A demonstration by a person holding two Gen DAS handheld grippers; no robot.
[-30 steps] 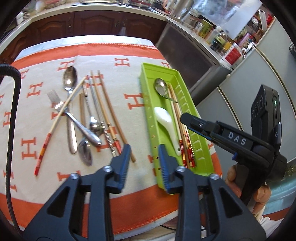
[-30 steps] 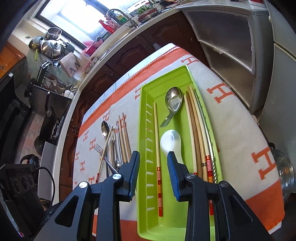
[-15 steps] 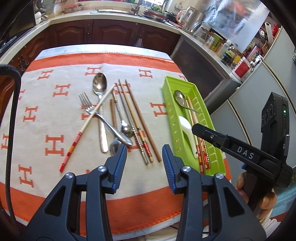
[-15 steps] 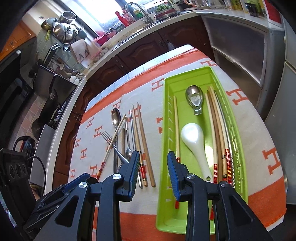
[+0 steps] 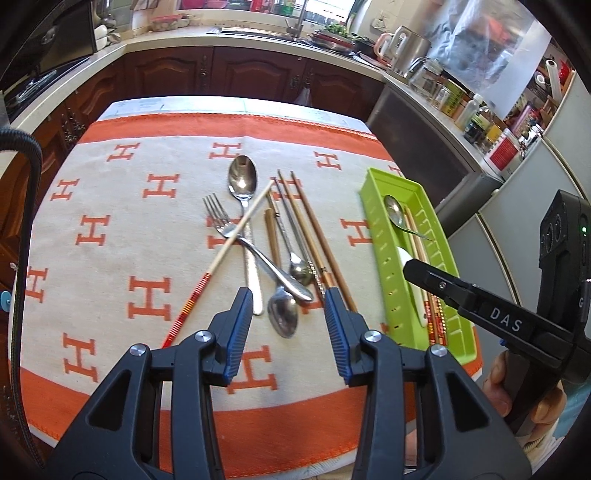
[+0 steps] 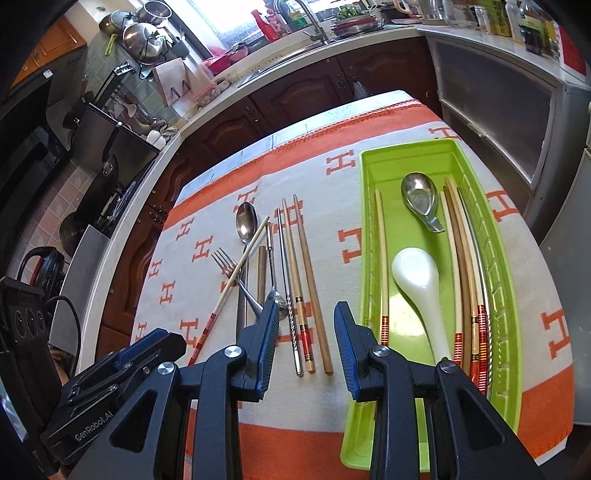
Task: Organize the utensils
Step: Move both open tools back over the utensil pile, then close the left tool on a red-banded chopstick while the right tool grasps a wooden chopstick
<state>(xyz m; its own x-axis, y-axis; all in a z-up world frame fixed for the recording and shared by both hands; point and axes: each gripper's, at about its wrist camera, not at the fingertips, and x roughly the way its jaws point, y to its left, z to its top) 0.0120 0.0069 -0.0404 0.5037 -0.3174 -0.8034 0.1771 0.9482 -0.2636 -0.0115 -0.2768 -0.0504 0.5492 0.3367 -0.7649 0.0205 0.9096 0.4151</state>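
Only right wrist shows white spoon (image 6: 415, 275) whole in green tray (image 6: 504, 280).

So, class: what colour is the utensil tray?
Lime green tray, clearest in the right wrist view.

Home kitchen. Dark wood cabinets (image 5: 236, 74) ran under a pale countertop (image 5: 166, 35) w/ a sink and faucet (image 6: 314, 22) below a bright window (image 6: 225, 14). Steel pots (image 6: 142, 35) hung by green wall tiles, a cutting board (image 6: 177, 83) leaned nearby. Kettle (image 5: 410, 48), jars and sauce bottles (image 5: 454, 99) crowded the right counter; a paper-towel roll (image 5: 554, 74) stood on a shelf. Table in the middle had an orange-bordered cloth (image 5: 110, 206) w/ H pattern, loose cutlery (image 5: 243, 229) and chopsticks (image 5: 310, 236) on it, plus a green tray (image 6: 509, 280).
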